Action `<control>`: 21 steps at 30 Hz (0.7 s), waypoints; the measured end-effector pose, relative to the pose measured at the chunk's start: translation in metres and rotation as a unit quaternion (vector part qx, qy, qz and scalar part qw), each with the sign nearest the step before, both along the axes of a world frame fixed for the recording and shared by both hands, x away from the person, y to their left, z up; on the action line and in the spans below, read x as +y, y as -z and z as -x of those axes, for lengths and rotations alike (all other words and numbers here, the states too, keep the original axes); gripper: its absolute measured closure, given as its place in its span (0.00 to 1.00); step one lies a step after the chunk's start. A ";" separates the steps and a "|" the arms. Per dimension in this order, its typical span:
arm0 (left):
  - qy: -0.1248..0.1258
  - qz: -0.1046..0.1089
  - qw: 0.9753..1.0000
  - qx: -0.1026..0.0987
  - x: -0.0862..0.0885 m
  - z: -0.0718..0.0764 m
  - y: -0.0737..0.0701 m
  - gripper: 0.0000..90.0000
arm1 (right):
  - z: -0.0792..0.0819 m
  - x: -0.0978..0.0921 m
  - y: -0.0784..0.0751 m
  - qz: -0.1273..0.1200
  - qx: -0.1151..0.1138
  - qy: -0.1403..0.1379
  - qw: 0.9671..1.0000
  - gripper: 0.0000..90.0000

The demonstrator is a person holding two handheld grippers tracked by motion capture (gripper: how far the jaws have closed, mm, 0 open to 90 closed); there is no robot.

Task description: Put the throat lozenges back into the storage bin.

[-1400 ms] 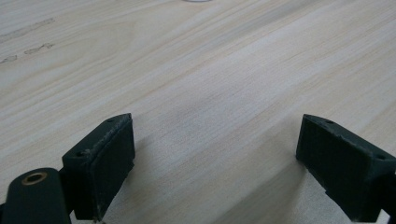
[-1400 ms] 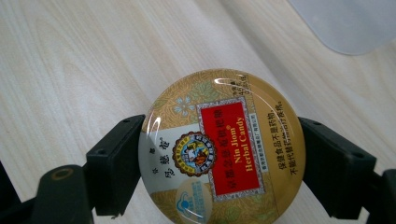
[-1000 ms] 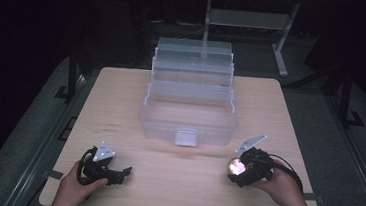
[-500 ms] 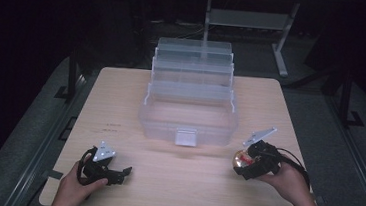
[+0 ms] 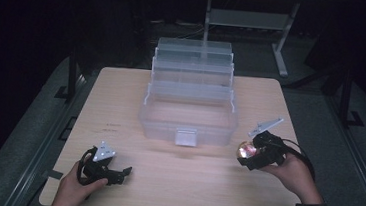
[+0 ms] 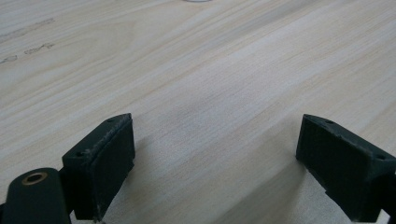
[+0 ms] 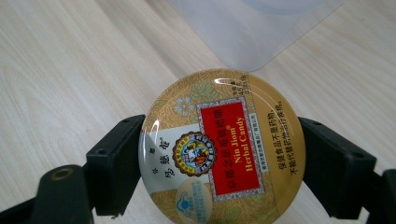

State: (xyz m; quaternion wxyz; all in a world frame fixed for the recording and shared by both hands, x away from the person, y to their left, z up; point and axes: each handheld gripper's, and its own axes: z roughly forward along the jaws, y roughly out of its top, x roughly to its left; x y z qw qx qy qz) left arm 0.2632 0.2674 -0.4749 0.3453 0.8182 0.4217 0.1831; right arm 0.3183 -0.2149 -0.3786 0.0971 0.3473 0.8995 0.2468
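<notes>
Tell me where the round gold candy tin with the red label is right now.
The round gold candy tin sits clamped between the right gripper's jaws, at the high view's right, just off the clear plastic box's front right corner.

Pale wood bench [image 5: 121, 102] fills frame centre. Faint pencil marks [image 5: 112, 127] left of centre. Grey metal stand [image 5: 258, 22] top, behind bench.

Light wooden table [image 5: 121, 102] carrying a clear plastic tiered box [image 5: 189, 103], centred toward the table's far edge.
</notes>
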 end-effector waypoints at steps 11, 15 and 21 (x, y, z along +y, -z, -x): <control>-0.001 0.002 1.000 0.000 0.000 0.000 0.000 0.12 | -0.014 -0.002 -0.017 -0.001 -0.007 0.004 1.000 0.22; -0.001 0.002 1.000 0.000 0.000 0.000 0.000 0.12 | -0.021 -0.001 -0.023 -0.001 -0.009 0.005 1.000 0.22; -0.001 0.001 1.000 0.000 0.000 0.000 0.000 0.12 | -0.032 0.000 -0.031 0.002 -0.011 0.008 1.000 0.22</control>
